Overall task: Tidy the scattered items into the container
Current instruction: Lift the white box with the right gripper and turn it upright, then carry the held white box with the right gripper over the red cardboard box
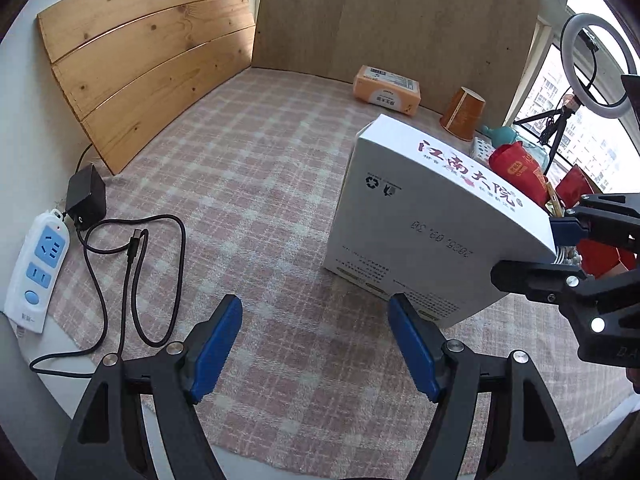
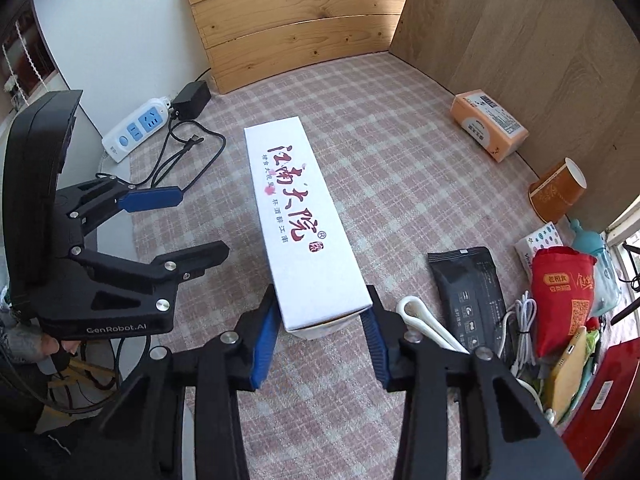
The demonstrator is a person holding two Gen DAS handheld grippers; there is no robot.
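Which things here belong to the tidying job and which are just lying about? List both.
Job:
white box, gripped at its near end by the right hand-held gripper
black pouch
red snack bag
white cable
orange paper cup
orange tissue pack

Lying about:
power strip
black charger
ring light
wooden boards

Long white box (image 2: 304,220), red calligraphy on top, lying lengthwise mid-counter, near end open. Scattered items near right: black pouch (image 2: 470,292), red bag (image 2: 562,300), white cable (image 2: 520,320).
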